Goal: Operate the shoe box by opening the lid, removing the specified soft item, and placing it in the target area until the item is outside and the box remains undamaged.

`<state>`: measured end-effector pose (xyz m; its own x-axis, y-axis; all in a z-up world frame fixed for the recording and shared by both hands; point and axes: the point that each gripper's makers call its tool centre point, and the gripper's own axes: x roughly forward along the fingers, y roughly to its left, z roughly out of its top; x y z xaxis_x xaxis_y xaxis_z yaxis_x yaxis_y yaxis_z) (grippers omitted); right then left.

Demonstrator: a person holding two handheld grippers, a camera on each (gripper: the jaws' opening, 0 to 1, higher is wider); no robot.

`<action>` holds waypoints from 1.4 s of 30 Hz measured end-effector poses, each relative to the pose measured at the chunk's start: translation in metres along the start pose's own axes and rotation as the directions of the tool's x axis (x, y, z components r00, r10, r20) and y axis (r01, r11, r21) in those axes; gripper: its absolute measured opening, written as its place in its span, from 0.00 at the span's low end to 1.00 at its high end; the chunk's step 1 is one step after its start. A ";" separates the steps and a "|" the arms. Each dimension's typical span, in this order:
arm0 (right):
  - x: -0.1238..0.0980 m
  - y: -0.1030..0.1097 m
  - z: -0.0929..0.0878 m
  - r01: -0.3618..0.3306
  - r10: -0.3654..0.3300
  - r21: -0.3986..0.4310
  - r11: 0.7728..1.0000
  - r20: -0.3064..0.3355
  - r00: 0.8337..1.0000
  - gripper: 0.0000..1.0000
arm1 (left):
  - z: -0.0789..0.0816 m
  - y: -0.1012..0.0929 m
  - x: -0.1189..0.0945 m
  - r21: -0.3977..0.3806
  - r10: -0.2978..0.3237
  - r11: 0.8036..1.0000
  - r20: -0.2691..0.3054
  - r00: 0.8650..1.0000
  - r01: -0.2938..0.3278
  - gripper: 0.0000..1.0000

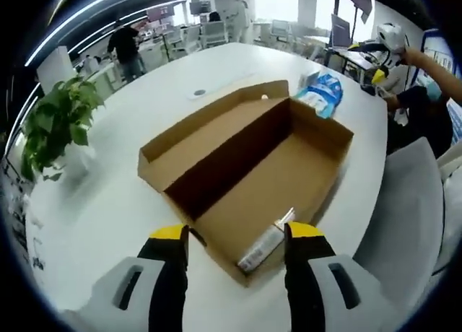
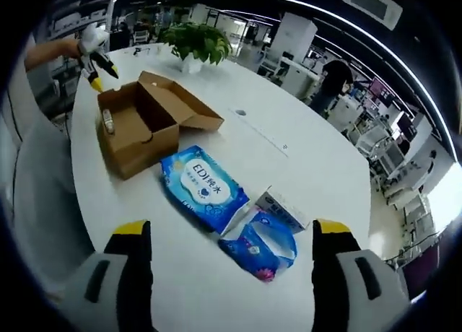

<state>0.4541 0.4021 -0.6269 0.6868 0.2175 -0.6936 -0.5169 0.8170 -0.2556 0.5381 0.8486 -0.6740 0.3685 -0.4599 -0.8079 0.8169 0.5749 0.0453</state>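
The lid stage is judged complete: the shoe box (image 1: 249, 177) is seen standing open on the white table (image 1: 108, 195), its lid (image 1: 206, 126) folded back flat on the side of the box toward the potted plant (image 1: 54, 119).

In the left gripper view, the left gripper (image 1: 237, 238) is held just short of the box's near end, its jaws spread wide and nothing gripped. One small wrapped item (image 1: 266, 244) is seen inside the box against that near end; whether it is the specified soft thing cannot be told.

In the right gripper view, the right gripper (image 2: 231, 234) is held well away from the box, jaws wide apart and empty, just short of the packs. Nearest it lies a crumpled blue pack (image 2: 258, 247), with a small white-and-blue carton (image 2: 283, 209) touching it; the large blue wipes pack (image 2: 203, 185) lies next, near the box's end wall.

The wipes pack is judged to be the removed soft item, already outside. The box appears undamaged. What remains, if anything, is the item inside.

Counted: one box, one plant, three packs outside, one item inside, two grippers.
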 end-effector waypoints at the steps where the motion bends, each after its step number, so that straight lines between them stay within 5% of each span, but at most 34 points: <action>1: -0.002 0.001 0.001 0.005 -0.005 0.006 1.000 0.004 1.000 0.91 | 0.002 0.000 0.000 0.011 -0.006 1.000 -0.001 1.000 0.006 0.54; 17: -0.020 0.041 0.014 0.042 -0.050 0.111 0.993 0.068 0.996 0.96 | 0.011 0.003 -0.002 0.163 -0.072 0.983 -0.069 0.995 0.083 0.66; 42: -0.030 0.091 0.011 0.069 -0.091 0.215 0.974 0.096 0.991 0.96 | 0.012 -0.014 0.025 0.218 -0.219 0.943 -0.160 0.963 0.251 0.83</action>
<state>0.3920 0.4759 -0.6216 0.7772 0.1923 -0.5991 -0.3464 0.9257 -0.1522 0.5415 0.8212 -0.6882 0.1048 -0.4604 -0.8815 0.9598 0.2790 -0.0316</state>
